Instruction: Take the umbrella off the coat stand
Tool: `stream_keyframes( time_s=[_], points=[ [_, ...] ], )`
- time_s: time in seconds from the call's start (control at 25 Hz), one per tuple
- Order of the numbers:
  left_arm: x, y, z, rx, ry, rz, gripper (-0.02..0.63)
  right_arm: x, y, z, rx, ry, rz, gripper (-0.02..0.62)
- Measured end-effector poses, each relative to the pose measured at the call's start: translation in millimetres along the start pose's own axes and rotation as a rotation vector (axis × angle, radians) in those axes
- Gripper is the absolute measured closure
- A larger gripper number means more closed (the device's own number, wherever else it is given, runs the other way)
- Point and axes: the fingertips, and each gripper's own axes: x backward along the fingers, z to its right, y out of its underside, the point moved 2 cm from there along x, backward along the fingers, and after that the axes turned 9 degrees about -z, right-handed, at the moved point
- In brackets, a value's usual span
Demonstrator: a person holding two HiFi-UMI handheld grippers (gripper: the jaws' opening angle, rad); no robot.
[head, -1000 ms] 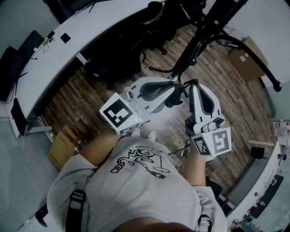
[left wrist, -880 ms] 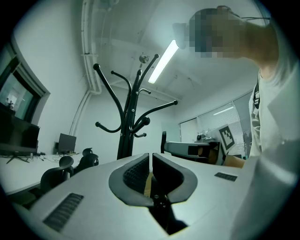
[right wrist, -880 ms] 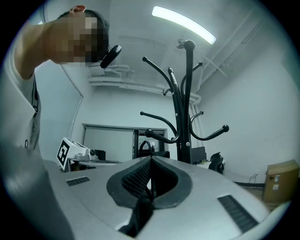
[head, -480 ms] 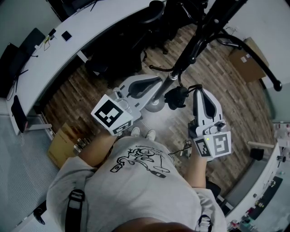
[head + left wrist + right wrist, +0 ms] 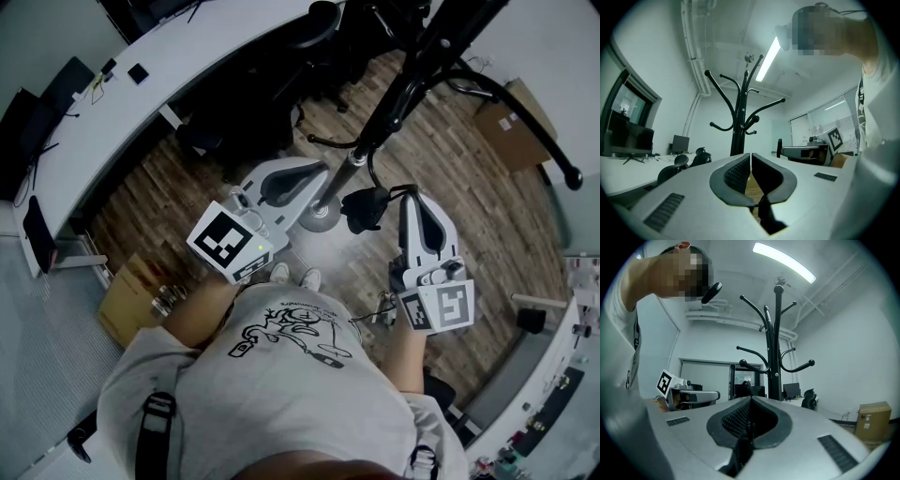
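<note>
The black coat stand [image 5: 394, 94] rises from its round base [image 5: 323, 217] on the wood floor in front of me. A small folded black umbrella [image 5: 364, 206] hangs just right of the pole, clear of the hooks, by a thin strap loop. My right gripper [image 5: 410, 192] is shut on that strap, and a dark piece of the strap [image 5: 739, 453] shows low between its jaws [image 5: 751, 401]. My left gripper [image 5: 317, 172] is shut and holds nothing, left of the pole. The bare-hooked coat stand [image 5: 739, 122] appears beyond the left gripper [image 5: 751, 157], and the same coat stand [image 5: 776, 357] stands ahead in the right gripper view.
A long curved white desk [image 5: 141, 103] with black office chairs [image 5: 281, 56] runs along the far left. One cardboard box [image 5: 511, 127] sits at the right wall, another cardboard box [image 5: 131, 300] by my left leg. My feet are close to the stand's base.
The umbrella has come away from the pole and now hangs from the right gripper, which drew back slightly. The left gripper shifted left, off the pole.
</note>
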Motion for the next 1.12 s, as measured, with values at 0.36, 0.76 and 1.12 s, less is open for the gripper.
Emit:
stream_keyframes(
  time_s=[0.36, 0.76, 1.12],
  points=[
    [-6, 6, 1, 0.008, -0.008, -0.015, 0.580, 1, 7, 4, 0.000, 0.004, -0.019, 0.586],
    [-12, 9, 3, 0.013, -0.001, -0.020, 0.578, 0, 6, 8, 0.000, 0.005, -0.019, 0.586],
    [-13, 7, 3, 0.012, -0.002, -0.019, 0.580, 0, 4, 9, -0.001, 0.005, -0.017, 0.586]
  ],
)
